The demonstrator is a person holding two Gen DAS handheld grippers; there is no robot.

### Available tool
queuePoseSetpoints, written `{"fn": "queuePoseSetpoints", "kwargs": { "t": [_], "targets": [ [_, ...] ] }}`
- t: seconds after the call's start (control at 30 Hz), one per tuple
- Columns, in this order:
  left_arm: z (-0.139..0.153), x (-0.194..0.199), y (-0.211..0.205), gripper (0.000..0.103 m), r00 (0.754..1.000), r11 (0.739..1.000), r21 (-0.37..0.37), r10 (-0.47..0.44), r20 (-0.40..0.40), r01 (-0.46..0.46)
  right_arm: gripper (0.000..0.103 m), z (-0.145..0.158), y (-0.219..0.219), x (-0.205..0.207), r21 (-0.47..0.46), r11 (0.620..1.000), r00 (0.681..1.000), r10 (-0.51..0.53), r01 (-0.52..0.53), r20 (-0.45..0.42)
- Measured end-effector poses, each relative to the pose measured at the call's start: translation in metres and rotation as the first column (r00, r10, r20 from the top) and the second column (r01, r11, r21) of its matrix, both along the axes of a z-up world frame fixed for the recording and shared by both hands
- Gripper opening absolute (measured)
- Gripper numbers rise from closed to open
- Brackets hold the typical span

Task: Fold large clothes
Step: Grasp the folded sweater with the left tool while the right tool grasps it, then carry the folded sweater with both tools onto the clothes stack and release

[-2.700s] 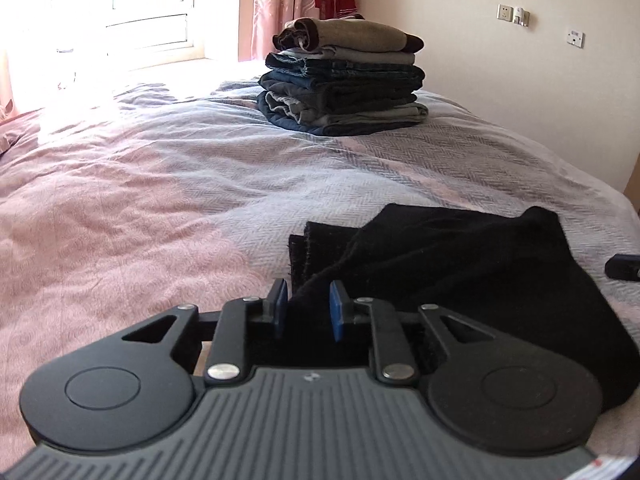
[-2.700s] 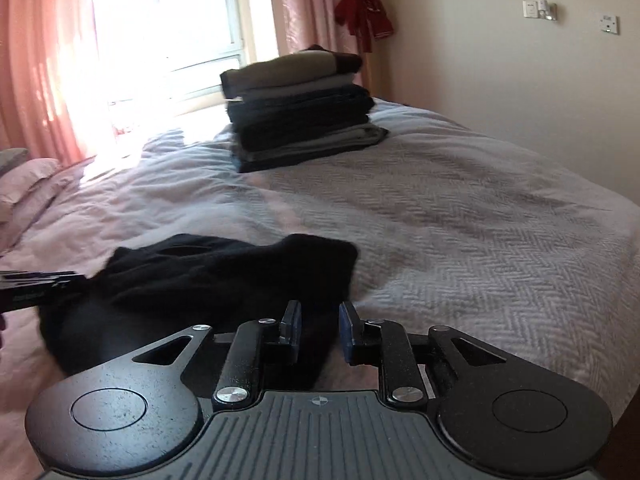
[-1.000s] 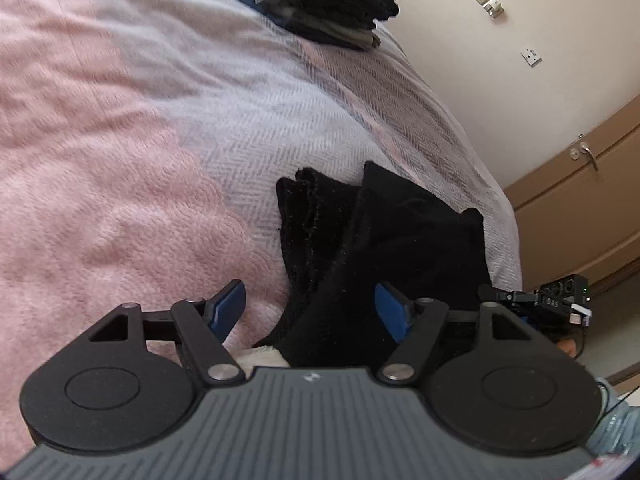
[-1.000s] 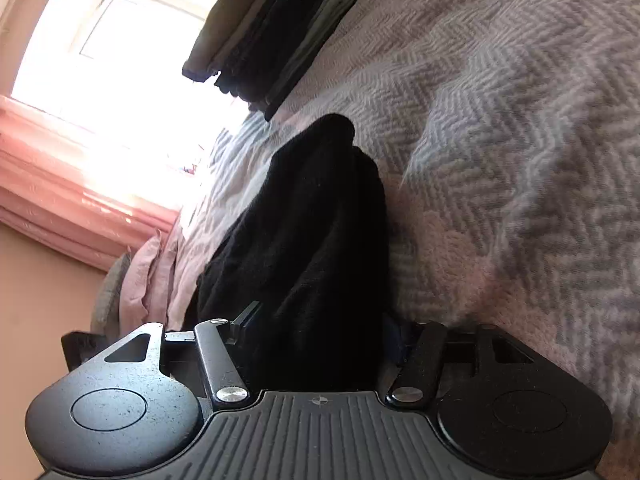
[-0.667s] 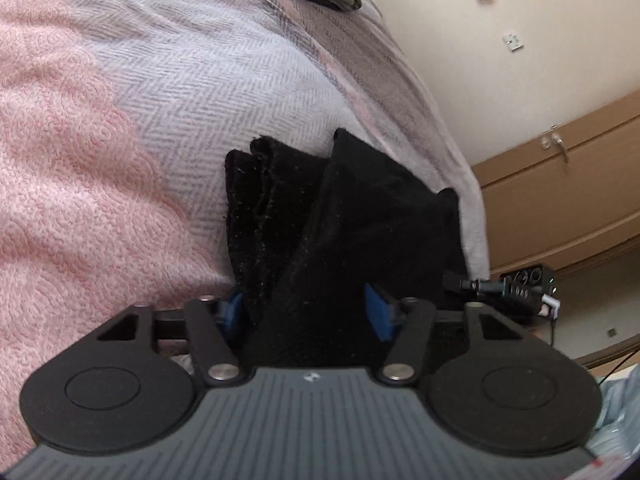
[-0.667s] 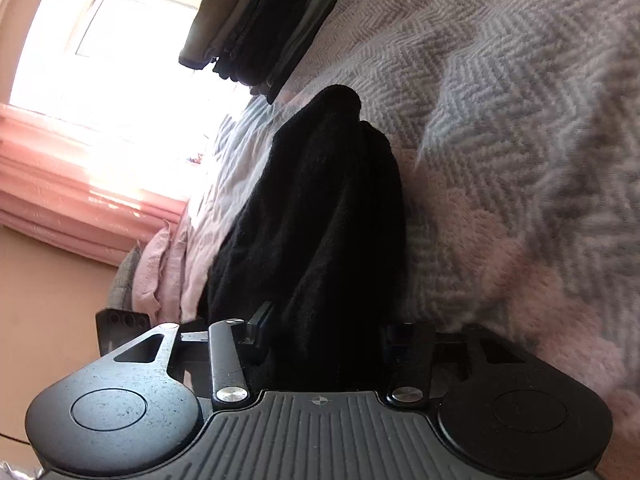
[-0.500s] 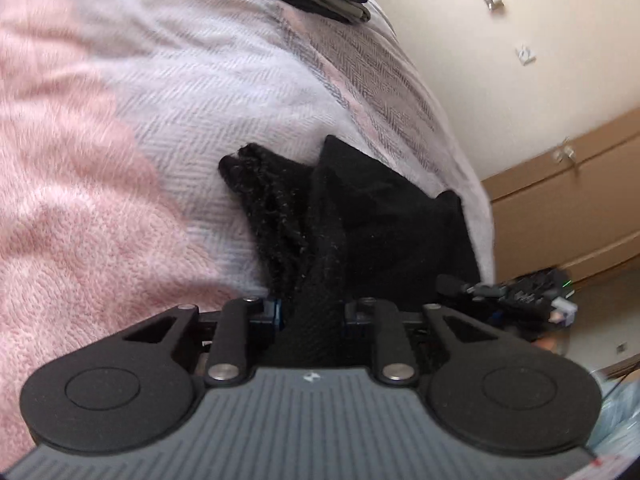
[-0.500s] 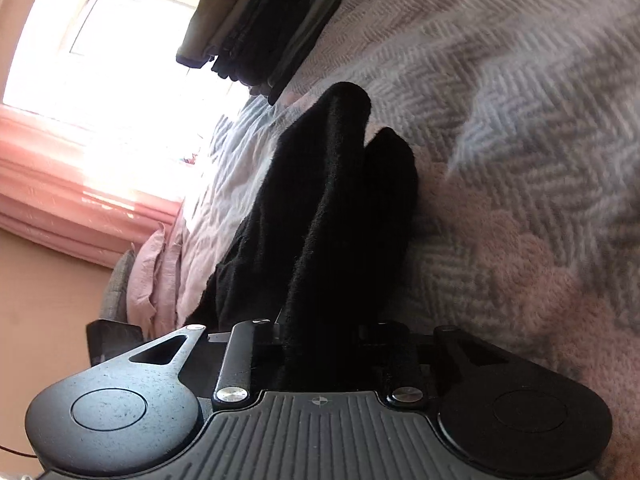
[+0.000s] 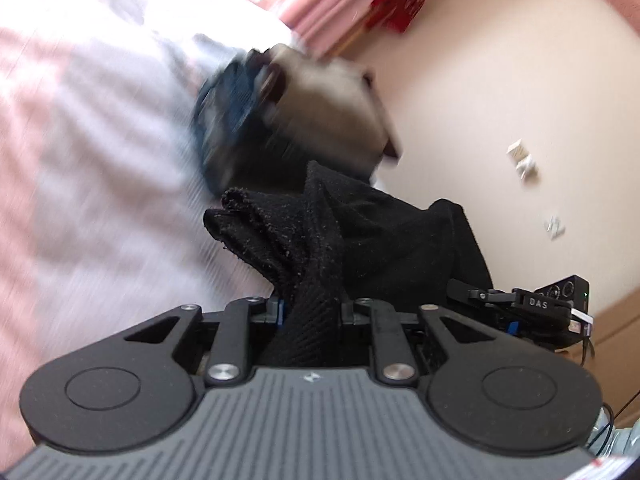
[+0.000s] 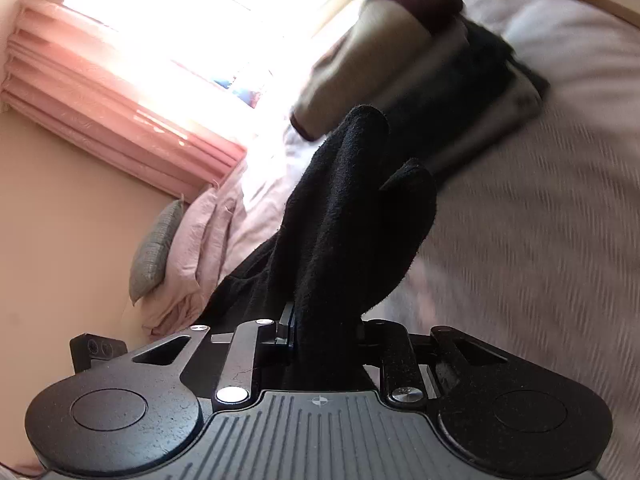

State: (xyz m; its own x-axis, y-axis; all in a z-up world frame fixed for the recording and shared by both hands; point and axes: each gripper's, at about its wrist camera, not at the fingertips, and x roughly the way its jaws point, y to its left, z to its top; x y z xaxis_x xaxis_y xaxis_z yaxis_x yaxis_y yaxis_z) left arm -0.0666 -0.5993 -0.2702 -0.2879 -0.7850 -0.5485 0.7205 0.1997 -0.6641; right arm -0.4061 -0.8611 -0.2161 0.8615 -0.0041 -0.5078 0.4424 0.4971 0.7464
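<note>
In the left wrist view, the left gripper point(image 9: 311, 312) has its jaws closed tight on a bunched fold of the black garment point(image 9: 360, 232), which rises from between the fingers and spreads up and right in front of the blurred stack of folded clothes point(image 9: 288, 116) on the bed point(image 9: 88, 152). The other gripper's body shows at the far right edge, touching the same cloth — its fingers are hidden there. In the right wrist view, the right gripper point(image 10: 326, 328) is likewise clamped on the black garment point(image 10: 352, 216), the cloth standing up from the jaws in two rounded folds — the stack point(image 10: 400, 64) lies behind it, with pink curtains point(image 10: 112, 92) and a grey pillow point(image 10: 154, 248) to the left.
</note>
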Motion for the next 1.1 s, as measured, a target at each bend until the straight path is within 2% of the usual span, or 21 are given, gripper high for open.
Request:
{"fn": "queuePoseSetpoints", "kwargs": {
  "t": [0.1, 0.17, 0.3, 0.43, 0.5, 0.57, 0.6, 0.63, 0.7, 0.73, 0.77, 0.8, 0.83, 0.87, 0.9, 0.97, 1.0, 1.03, 1.07, 1.1],
  "targets": [
    [0.037, 0.008, -0.082, 0.017, 0.998, 0.993, -0.105, 0.053, 0.036, -0.049, 0.019, 0.049, -0.092, 0.038, -0.104, 0.994, 0.999, 0.031, -0.029, 0.020],
    [0.051, 0.020, -0.134, 0.017, 0.996, 0.986, -0.143, 0.088, 0.034, -0.082, 0.019, 0.070, -0.146, 0.062, -0.135, 0.990, 0.999, 0.033, -0.030, 0.024],
    [0.063, 0.042, -0.225, 0.017, 0.988, 0.976, -0.183, 0.133, 0.081, -0.117, 0.020, 0.088, -0.232, 0.107, -0.195, 0.980, 0.999, 0.048, -0.043, 0.021],
    [0.046, 0.054, -0.276, 0.017, 0.979, 0.972, -0.177, 0.172, 0.108, -0.151, 0.021, 0.064, -0.288, 0.137, -0.206, 0.977, 0.999, 0.051, -0.047, 0.012],
    [0.022, 0.058, -0.296, 0.017, 0.974, 0.974, -0.143, 0.194, 0.114, -0.177, 0.024, 0.035, -0.314, 0.150, -0.174, 0.984, 0.999, 0.035, -0.035, -0.002],
    [-0.009, 0.061, -0.308, 0.019, 0.966, 0.973, -0.087, 0.223, 0.130, -0.213, 0.029, -0.001, -0.332, 0.155, -0.121, 0.992, 0.996, -0.036, 0.026, -0.082],
    [-0.022, 0.066, -0.307, 0.024, 0.960, 0.971, -0.055, 0.240, 0.142, -0.235, 0.040, -0.016, -0.336, 0.154, -0.112, 0.991, 0.988, -0.081, 0.066, -0.131],
    [-0.031, 0.071, -0.306, 0.026, 0.957, 0.967, -0.031, 0.254, 0.137, -0.253, 0.053, -0.023, -0.337, 0.150, -0.130, 0.986, 0.982, -0.126, 0.107, -0.142],
    [-0.031, 0.083, -0.292, 0.028, 0.952, 0.958, -0.047, 0.286, 0.112, -0.283, 0.054, -0.016, -0.326, 0.137, -0.249, 0.955, 0.972, -0.196, 0.159, -0.131],
    [-0.024, 0.084, -0.286, 0.027, 0.942, 0.952, -0.069, 0.305, 0.141, -0.298, 0.054, -0.006, -0.317, 0.131, -0.338, 0.924, 0.962, -0.236, 0.178, -0.139],
    [-0.012, 0.084, -0.275, 0.026, 0.919, 0.939, -0.103, 0.342, 0.198, -0.328, 0.054, 0.006, -0.304, 0.125, -0.426, 0.882, 0.948, -0.285, 0.202, -0.141],
    [-0.001, 0.083, -0.267, 0.025, 0.890, 0.922, -0.135, 0.386, 0.241, -0.364, 0.053, 0.018, -0.288, 0.119, -0.509, 0.832, 0.939, -0.322, 0.221, -0.118],
    [0.010, 0.077, -0.260, 0.025, 0.875, 0.913, -0.165, 0.405, 0.265, -0.373, 0.053, 0.026, -0.270, 0.112, -0.577, 0.782, 0.936, -0.342, 0.236, -0.081],
    [0.018, 0.069, -0.256, 0.026, 0.873, 0.917, -0.195, 0.394, 0.287, -0.349, 0.053, 0.033, -0.250, 0.107, -0.642, 0.730, 0.941, -0.336, 0.236, -0.036],
    [0.026, 0.056, -0.254, 0.025, 0.864, 0.920, -0.217, 0.384, 0.327, -0.326, 0.051, 0.036, -0.233, 0.105, -0.682, 0.700, 0.954, -0.298, 0.210, -0.013],
    [0.030, 0.027, -0.259, 0.024, 0.862, 0.943, -0.234, 0.316, 0.396, -0.238, 0.042, 0.027, -0.207, 0.109, -0.720, 0.682, 0.972, -0.230, 0.124, -0.051],
    [0.027, 0.013, -0.264, 0.021, 0.859, 0.956, -0.221, 0.274, 0.433, -0.193, 0.038, 0.014, -0.198, 0.114, -0.729, 0.681, 0.975, -0.198, 0.066, -0.096],
    [0.019, -0.001, -0.271, 0.020, 0.837, 0.969, -0.186, 0.236, 0.493, -0.164, 0.035, 0.000, -0.189, 0.119, -0.739, 0.674, 0.970, -0.191, 0.020, -0.148],
    [0.008, -0.012, -0.275, 0.019, 0.814, 0.980, -0.133, 0.200, 0.546, -0.151, 0.035, -0.015, -0.184, 0.119, -0.758, 0.652, 0.965, -0.200, 0.004, -0.168],
    [-0.004, -0.019, -0.277, 0.019, 0.806, 0.984, -0.105, 0.181, 0.564, -0.147, 0.035, -0.028, -0.182, 0.118, -0.775, 0.631, 0.962, -0.206, -0.009, -0.180]
  ]
}}
